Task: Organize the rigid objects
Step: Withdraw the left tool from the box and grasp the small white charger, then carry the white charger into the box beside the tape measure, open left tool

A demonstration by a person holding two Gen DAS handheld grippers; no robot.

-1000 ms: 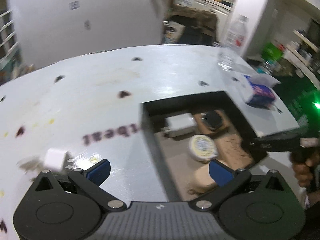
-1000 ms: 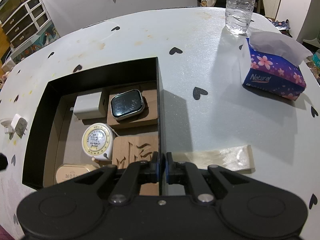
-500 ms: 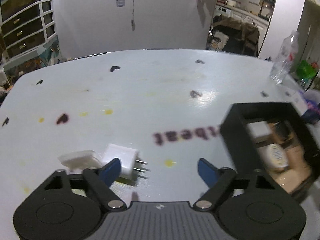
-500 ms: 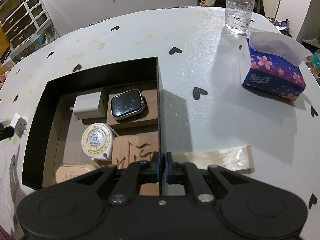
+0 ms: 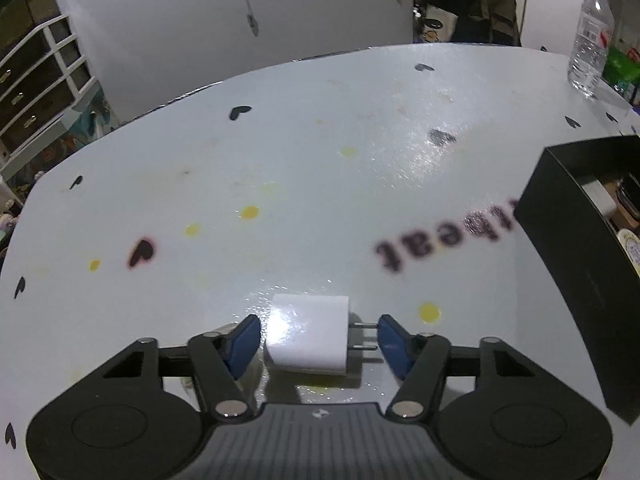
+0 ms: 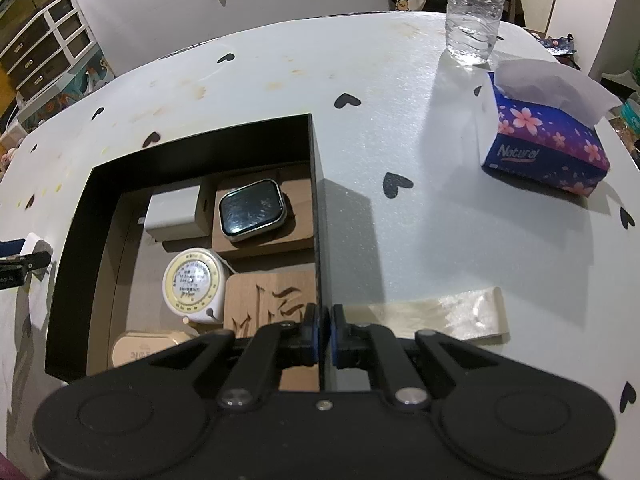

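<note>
A white plug charger (image 5: pixel 307 334) lies on the white table, prongs pointing right. My left gripper (image 5: pixel 318 340) is open around it, one blue pad at each end, neither clearly pressing. The charger and left gripper also show at the left edge of the right wrist view (image 6: pixel 34 248). My right gripper (image 6: pixel 325 334) is shut on the right wall of the black box (image 6: pixel 318 200). The box holds a white adapter (image 6: pixel 174 214), a smartwatch (image 6: pixel 252 210) on a wooden block, a round tape measure (image 6: pixel 192 280), a carved wooden piece (image 6: pixel 272 300) and a tan tin (image 6: pixel 140 350).
A tissue box (image 6: pixel 548 144) and a water bottle (image 6: pixel 474 8) stand on the table's far right. A pale flat strip (image 6: pixel 452 314) lies right of the box. The black box's left wall (image 5: pixel 576 264) is to the right of the left gripper.
My left gripper has swung left away from the box and come down around the white charger, which now sits between its pads. The right gripper has not moved.
</note>
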